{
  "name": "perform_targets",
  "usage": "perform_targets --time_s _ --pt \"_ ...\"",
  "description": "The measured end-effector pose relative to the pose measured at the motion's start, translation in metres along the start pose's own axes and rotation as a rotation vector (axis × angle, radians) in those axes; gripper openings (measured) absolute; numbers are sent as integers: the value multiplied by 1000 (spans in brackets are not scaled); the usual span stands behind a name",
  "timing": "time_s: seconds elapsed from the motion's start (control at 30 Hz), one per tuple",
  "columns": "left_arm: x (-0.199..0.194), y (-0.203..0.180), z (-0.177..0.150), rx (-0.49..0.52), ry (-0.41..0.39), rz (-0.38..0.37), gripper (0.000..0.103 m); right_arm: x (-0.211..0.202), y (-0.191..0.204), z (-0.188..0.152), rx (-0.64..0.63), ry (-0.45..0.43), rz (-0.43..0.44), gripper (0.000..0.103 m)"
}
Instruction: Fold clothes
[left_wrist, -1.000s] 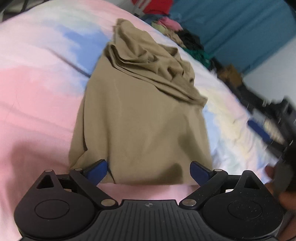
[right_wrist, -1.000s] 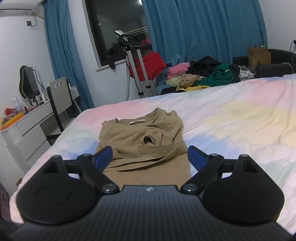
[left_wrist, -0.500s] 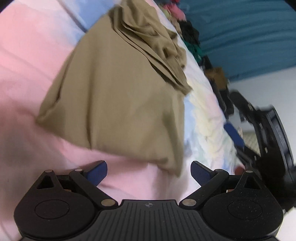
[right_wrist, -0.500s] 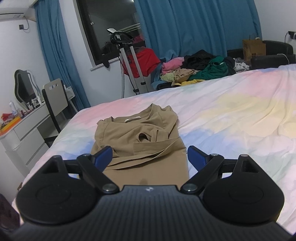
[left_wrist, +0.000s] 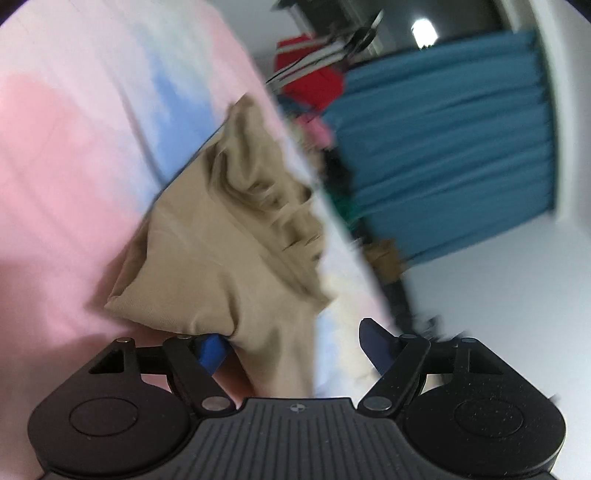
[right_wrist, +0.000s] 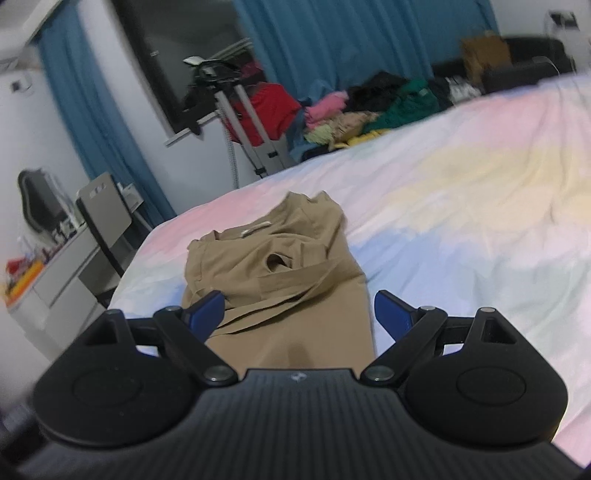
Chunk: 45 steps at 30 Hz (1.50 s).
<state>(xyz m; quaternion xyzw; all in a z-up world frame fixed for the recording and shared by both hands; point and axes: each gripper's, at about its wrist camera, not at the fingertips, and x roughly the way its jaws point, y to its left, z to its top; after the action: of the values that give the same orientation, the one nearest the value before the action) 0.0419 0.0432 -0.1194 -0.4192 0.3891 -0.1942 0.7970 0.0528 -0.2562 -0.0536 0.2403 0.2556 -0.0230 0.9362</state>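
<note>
A tan garment (left_wrist: 221, 258) lies partly folded on the pastel bedsheet (left_wrist: 55, 166), its bunched upper part at the far end. My left gripper (left_wrist: 291, 341) is open, tilted, and its near hem drapes between the fingers, with the left fingertip (left_wrist: 212, 349) under the cloth edge. In the right wrist view the same garment (right_wrist: 280, 266) stretches away from me, collar label far. My right gripper (right_wrist: 299, 312) is open and sits over the garment's near end.
A pile of mixed clothes (right_wrist: 369, 114) lies at the bed's far edge before blue curtains (right_wrist: 351, 48). A garment steamer stand (right_wrist: 236, 122) with a red item, a chair (right_wrist: 103, 218) and a white desk (right_wrist: 55, 273) stand left of the bed.
My left gripper has swung and rolled to the left and closed in on the garment's near hem, which now lies between its fingers. My right gripper has tilted slightly and stays open.
</note>
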Motion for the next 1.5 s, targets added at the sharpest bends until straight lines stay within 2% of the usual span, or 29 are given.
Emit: perform_targets --time_s 0.03,0.1,0.27,0.37,0.47,0.57,0.63,0.73,0.83,0.87,0.9,0.97,1.07,1.13,1.2,1.23,1.27,1.33,1.4,1.5 --pt "5 3 -4 -7 38 63 75 1 -4 0 22 8 -4 89" --pt "13 14 -12 -38 88 143 63 4 -11 1 63 23 -7 89" --pt "15 17 -9 -76 66 144 61 12 -33 -4 209 96 26 89" --pt "6 26 1 -139 46 145 52 16 -48 -10 322 159 46 90" --pt "-3 30 6 -156 -48 147 48 15 -55 -20 451 233 116 90" --pt "-12 26 16 -161 -121 78 47 15 -51 -38 560 322 206 90" --pt "-2 23 17 -159 -95 80 48 18 -44 -53 621 406 268 91" --pt "23 26 16 -178 20 96 45 29 -34 -77 682 517 304 91" --pt "30 21 15 -156 29 116 40 39 -30 -95 739 593 322 91" --pt "30 18 17 -140 25 124 35 42 -31 -98 756 600 318 90" --pt "29 15 19 -123 16 131 27 44 -32 -100 772 608 315 90" --pt "25 14 25 -88 -11 127 20 47 -39 -101 828 589 313 90" --pt "20 5 32 -65 -41 87 19 45 -50 -91 853 488 282 87" --pt "13 5 34 -56 -54 71 19 42 -52 -87 838 444 235 70" --pt "10 8 37 -72 -55 60 20 38 -55 -85 836 413 181 63" --pt "11 11 37 -90 -48 59 21 36 -54 -85 821 401 160 55" --pt "13 14 36 -112 -41 66 23 34 -53 -84 800 389 136 50" --pt "0 31 33 -160 -18 83 30 31 -50 -81 775 362 110 46" --pt "3 41 31 -191 4 119 46 28 -49 -80 756 336 94 43" --pt "3 52 31 -254 9 114 47 24 -49 -79 722 315 71 32"
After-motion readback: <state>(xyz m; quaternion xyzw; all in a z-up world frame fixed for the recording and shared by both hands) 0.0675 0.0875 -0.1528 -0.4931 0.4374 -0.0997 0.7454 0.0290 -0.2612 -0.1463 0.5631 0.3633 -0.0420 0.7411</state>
